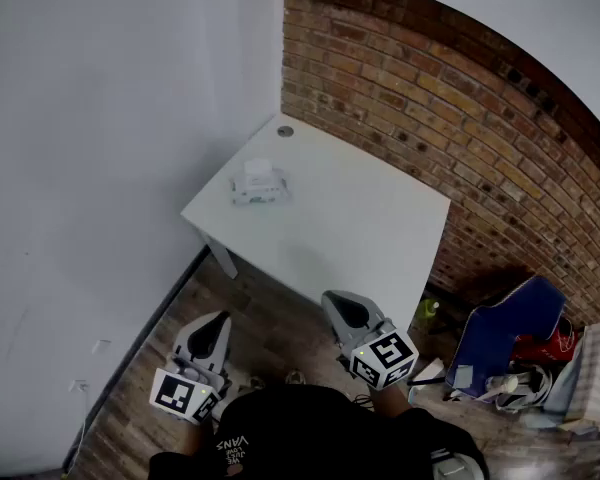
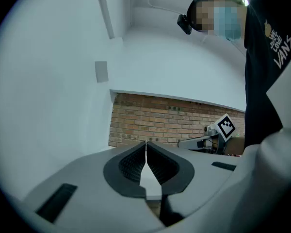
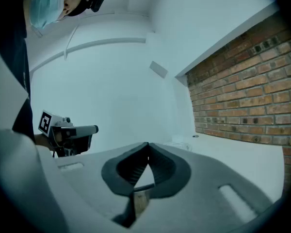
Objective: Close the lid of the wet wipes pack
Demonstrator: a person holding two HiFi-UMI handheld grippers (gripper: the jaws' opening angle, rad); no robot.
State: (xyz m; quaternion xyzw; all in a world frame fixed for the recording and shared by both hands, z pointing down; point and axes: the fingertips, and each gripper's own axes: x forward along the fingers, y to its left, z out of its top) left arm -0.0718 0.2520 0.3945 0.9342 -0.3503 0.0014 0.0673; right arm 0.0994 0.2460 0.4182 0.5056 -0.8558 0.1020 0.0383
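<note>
The wet wipes pack point(image 1: 256, 184) lies on the white table point(image 1: 370, 228) near its left edge, with a white flap standing up on top of it. Both grippers are held low by the person's body, short of the table's near edge and well away from the pack. In the head view my left gripper point(image 1: 218, 319) is over the wooden floor and my right gripper point(image 1: 333, 299) is by the table's front edge. The left gripper point(image 2: 146, 142) has its jaws pressed together with nothing between them. So does the right gripper point(image 3: 148, 144), which points toward the table top.
A brick wall point(image 1: 460, 98) runs behind and to the right of the table, and a white wall point(image 1: 100, 168) stands to its left. A round cable hole point(image 1: 285, 131) is at the table's far corner. A blue bag point(image 1: 510, 328) and clutter lie on the floor at the right.
</note>
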